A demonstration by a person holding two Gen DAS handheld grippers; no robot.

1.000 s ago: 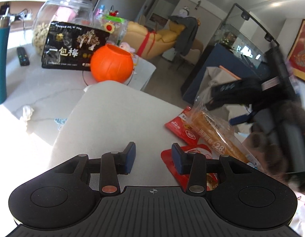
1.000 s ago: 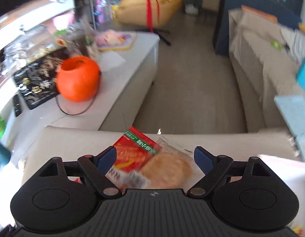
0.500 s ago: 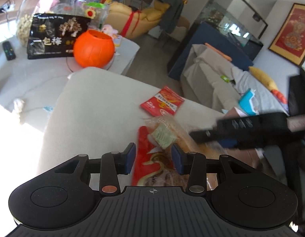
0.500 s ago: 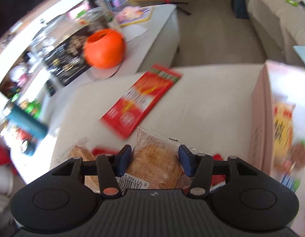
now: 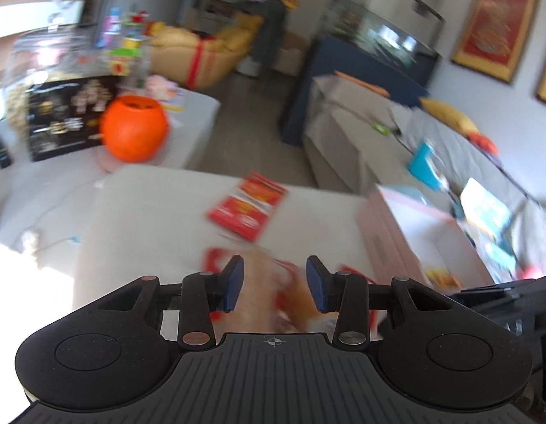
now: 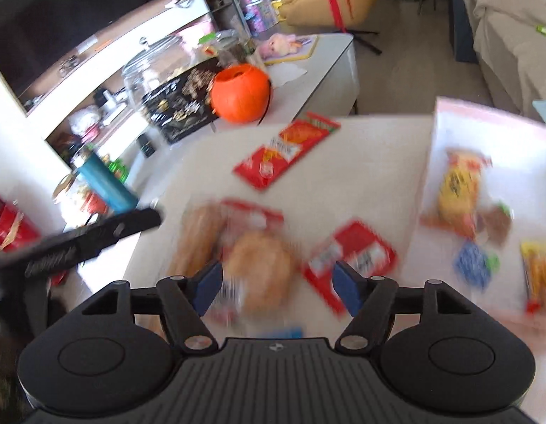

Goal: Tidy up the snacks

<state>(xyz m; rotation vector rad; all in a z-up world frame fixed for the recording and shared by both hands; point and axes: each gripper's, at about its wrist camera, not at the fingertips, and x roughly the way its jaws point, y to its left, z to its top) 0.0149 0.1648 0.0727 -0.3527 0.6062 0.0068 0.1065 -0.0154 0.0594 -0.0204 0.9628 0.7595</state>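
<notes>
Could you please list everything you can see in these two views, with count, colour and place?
flat red snack packet: one, red, far on the white table.
bread rolls in clear wrappers: two, tan, near edge, blurred.
small red packet: one, right of the rolls.
pink box: one, right side, several blurred snacks inside.
orange pumpkin bucket: one, on the far counter.
black printed bag: one, beside the bucket.
glass jar: one, clear, behind the bag.
teal bottle: one, left.
left gripper: black, jaws around a blurred roll.
right gripper: black, jaws open.
</notes>
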